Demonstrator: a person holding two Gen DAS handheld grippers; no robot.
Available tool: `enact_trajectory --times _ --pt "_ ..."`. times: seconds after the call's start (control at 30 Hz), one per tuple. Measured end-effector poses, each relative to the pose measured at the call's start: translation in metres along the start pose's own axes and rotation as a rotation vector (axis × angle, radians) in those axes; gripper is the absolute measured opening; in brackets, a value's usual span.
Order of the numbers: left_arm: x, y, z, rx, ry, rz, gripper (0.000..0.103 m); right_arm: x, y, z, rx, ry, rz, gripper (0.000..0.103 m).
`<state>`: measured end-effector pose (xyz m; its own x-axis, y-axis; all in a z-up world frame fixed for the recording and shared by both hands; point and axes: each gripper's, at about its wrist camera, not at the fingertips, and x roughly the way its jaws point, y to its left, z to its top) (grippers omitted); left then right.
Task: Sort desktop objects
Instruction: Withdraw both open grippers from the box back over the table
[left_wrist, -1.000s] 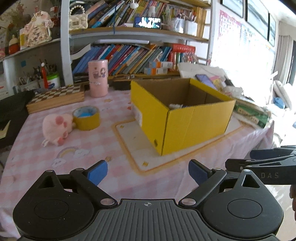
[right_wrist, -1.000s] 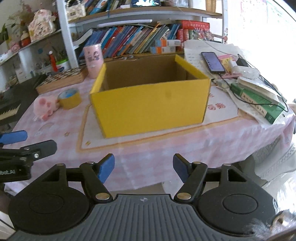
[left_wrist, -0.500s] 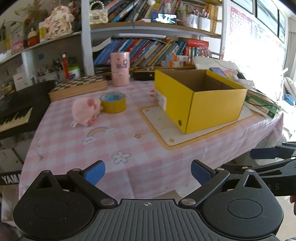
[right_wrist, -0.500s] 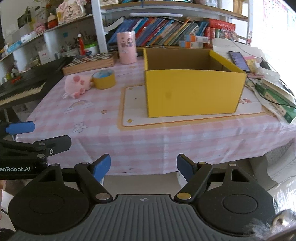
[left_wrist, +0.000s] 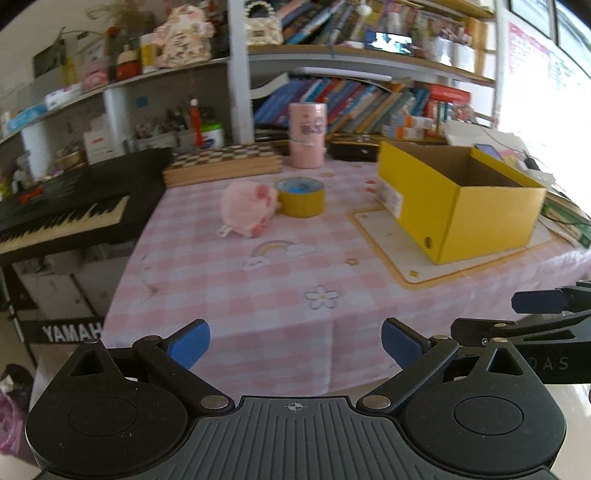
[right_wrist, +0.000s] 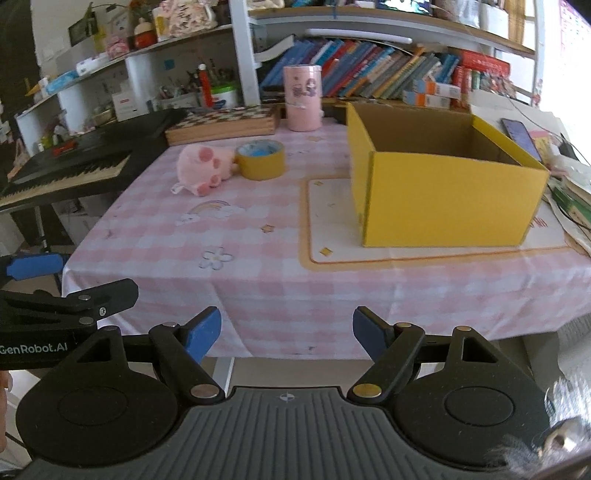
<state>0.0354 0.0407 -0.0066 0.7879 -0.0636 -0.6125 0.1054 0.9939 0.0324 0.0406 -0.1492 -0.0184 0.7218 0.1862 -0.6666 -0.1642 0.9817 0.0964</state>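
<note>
On the pink checked tablecloth a pink plush toy lies against a yellow tape roll. Behind them stands a pink tin. An open yellow cardboard box sits on a white mat to the right; its floor is hidden. My left gripper hangs open and empty in front of the table's near edge. Beside it my right gripper is also open and empty. Each shows at the other view's edge.
A checkerboard box lies at the back by the bookshelves. A black keyboard stands left of the table. A phone, papers and books crowd the right end. Bare cloth stretches between me and the toy.
Both grippers have drawn back from the table and swung left: the box looks smaller and sits further right, and the keyboard has come into view. Both pairs of jaws stand slightly wider.
</note>
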Motion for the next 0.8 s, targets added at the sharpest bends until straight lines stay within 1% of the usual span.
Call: enact_trajectory --times 0.17,0.47,0.63,0.8 --pt "0.0 0.011 -0.003 -0.015 0.009 0.019 0.101 0.003 0.012 0.001 -0.017 0.002 0.01 0.077" --pt "0.006 0.025 -0.002 -0.021 0.017 0.029 0.101 0.012 0.024 0.007 -0.022 0.008 0.01 0.078" --pt "0.008 0.031 0.0 -0.027 0.009 0.037 0.101 0.017 0.032 0.013 -0.031 0.009 0.012 0.078" --pt "0.013 0.036 0.005 -0.053 -0.003 0.046 0.101 0.02 0.036 0.02 -0.058 0.0 0.012 0.078"
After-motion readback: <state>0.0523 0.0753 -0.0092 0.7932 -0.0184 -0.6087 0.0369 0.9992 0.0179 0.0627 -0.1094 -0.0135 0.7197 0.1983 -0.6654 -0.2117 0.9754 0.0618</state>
